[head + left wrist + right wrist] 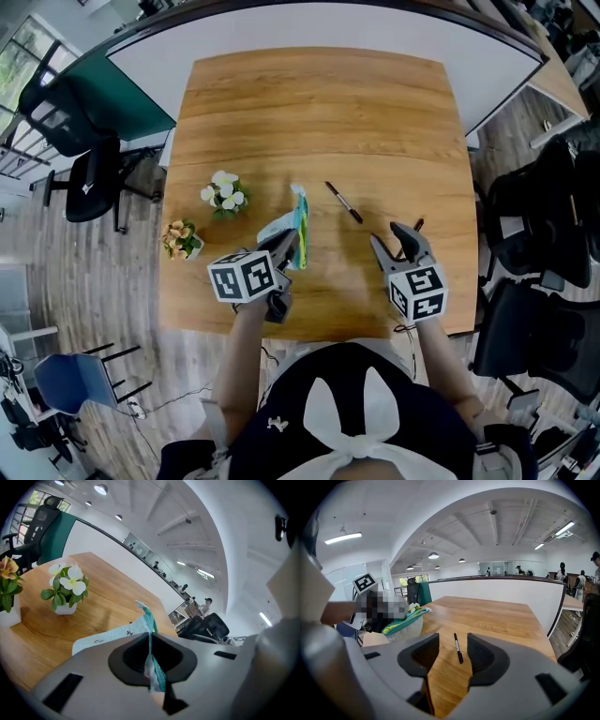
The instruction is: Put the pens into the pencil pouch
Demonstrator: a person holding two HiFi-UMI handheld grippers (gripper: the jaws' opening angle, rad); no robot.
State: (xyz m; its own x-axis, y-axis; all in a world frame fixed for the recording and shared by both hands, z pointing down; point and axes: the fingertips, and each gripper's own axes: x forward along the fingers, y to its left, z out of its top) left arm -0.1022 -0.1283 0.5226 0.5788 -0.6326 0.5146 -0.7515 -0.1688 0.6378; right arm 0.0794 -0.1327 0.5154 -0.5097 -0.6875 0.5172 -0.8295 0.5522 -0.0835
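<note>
A white and teal pencil pouch [298, 223] hangs lifted off the wooden table [319, 112]. My left gripper [287, 247] is shut on its near edge. In the left gripper view the pouch's teal edge [151, 645] is pinched between the jaws and its white side [108, 637] spreads out to the left. A black pen [343, 202] lies on the table right of the pouch and ahead of my right gripper [392, 242], which is open and holds nothing. In the right gripper view the pen [457, 648] lies beyond the jaw gap, and the pouch [404, 623] is at the left.
Two small flower pots stand at the table's left, one white-flowered [223, 193] and one orange-flowered [181, 238]. A short dark tip [418, 224], perhaps another pen, shows just right of the right gripper. Office chairs [544, 234] flank the table.
</note>
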